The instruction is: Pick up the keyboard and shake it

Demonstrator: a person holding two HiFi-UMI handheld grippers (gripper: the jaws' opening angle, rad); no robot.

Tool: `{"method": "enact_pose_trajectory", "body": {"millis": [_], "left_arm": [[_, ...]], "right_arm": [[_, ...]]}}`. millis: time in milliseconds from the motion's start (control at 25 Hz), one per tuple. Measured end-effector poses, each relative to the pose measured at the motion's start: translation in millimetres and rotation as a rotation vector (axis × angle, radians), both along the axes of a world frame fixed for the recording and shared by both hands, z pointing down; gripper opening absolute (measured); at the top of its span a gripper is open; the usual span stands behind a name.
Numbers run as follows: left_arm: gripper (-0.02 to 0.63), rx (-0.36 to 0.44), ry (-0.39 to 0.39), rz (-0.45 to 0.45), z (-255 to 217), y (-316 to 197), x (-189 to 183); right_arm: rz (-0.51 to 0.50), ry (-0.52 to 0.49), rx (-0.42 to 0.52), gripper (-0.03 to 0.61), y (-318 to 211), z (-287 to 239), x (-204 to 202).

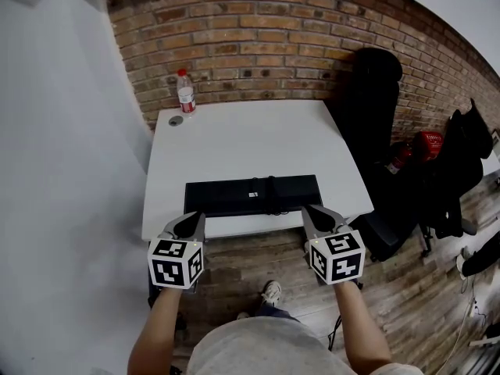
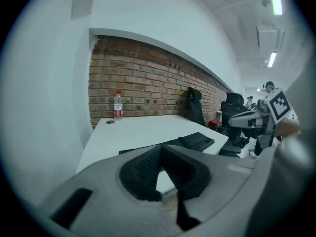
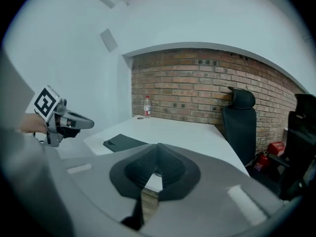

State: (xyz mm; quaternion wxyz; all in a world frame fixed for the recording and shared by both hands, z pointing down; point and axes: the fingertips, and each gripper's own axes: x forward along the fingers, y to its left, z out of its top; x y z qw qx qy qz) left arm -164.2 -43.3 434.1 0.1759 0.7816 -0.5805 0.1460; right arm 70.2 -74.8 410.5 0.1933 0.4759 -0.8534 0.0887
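Observation:
A flat black keyboard (image 1: pixel 251 195) lies along the near edge of the white table (image 1: pixel 250 143). My left gripper (image 1: pixel 200 216) is shut and empty, its tips at the table's front edge just short of the keyboard's left end. My right gripper (image 1: pixel 305 208) is also shut with nothing held, at the near right corner of the keyboard. The left gripper view shows closed jaws (image 2: pixel 161 147) with the keyboard (image 2: pixel 197 141) beyond them and the right gripper (image 2: pixel 249 120) to the side. In the right gripper view, the jaws (image 3: pixel 158 146) meet, and the keyboard (image 3: pixel 121 142) lies to the left.
A water bottle (image 1: pixel 185 92) with a red label stands at the table's far left corner beside a round cable hole (image 1: pixel 176 120). A brick wall (image 1: pixel 258 37) backs the table. A black office chair (image 1: pixel 373 92) and a red fire extinguisher (image 1: pixel 426 143) stand to the right.

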Motion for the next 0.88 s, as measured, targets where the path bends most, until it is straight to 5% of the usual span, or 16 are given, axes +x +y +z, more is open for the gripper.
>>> {"method": "enact_pose_trajectory", "body": {"millis": [880], "left_arm": [[-0.008, -0.024, 0.007, 0.016, 8, 18, -16]], "right_arm": [[-0.002, -0.005, -0.015, 0.005, 14, 5, -20]]}}
